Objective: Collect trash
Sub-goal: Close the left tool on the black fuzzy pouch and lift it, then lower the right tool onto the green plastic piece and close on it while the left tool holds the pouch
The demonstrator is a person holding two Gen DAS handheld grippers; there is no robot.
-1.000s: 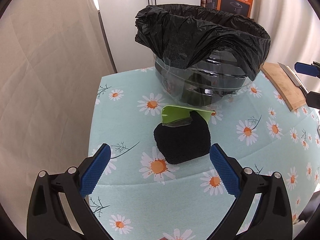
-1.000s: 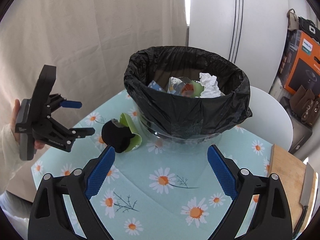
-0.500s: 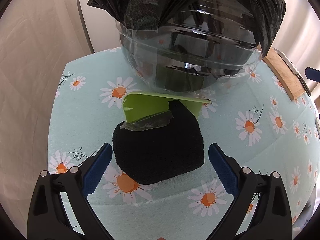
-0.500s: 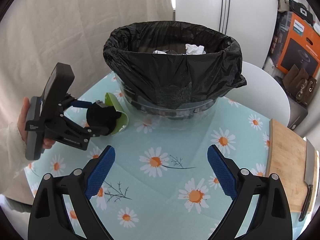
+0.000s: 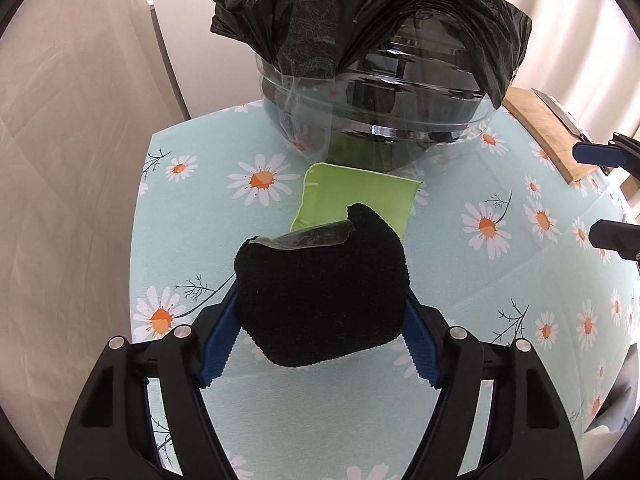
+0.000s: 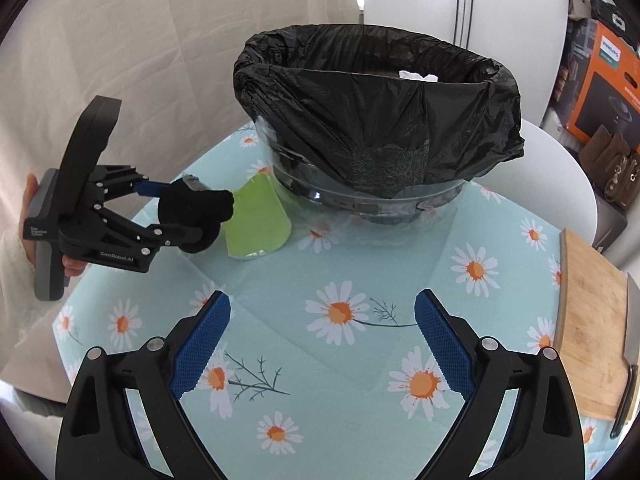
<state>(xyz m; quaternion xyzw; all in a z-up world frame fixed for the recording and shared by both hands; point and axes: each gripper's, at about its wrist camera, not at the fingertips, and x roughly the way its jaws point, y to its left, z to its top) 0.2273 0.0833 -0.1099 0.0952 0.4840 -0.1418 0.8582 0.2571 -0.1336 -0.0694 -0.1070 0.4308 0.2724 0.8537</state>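
While pressing in from both sides, blue pads of the left gripper (image 5: 320, 344) clamping the black fuzzy wad (image 5: 320, 292) low in the centre of the left wrist view, inner pad faces hidden behind it. Carrying a strip of clear tape (image 5: 308, 238) on its top edge and trailing a green sheet (image 5: 360, 196) toward the frame's middle; whether that sheet is touching the daisy tablecloth (image 5: 208, 216) is hard to tell. Just beyond, filling the upper centre, a clear bin lined with a black trash bag (image 6: 376, 92), top cut off in the left view, contents mostly hidden but for a white scrap at the rim. Hovering at the bottom of the right wrist view, the right gripper (image 6: 322, 344), spread wide and gripping nothing. Lying at the right edge, partly cropped, a wooden cutting board (image 6: 588, 320) and knife (image 6: 630, 344).
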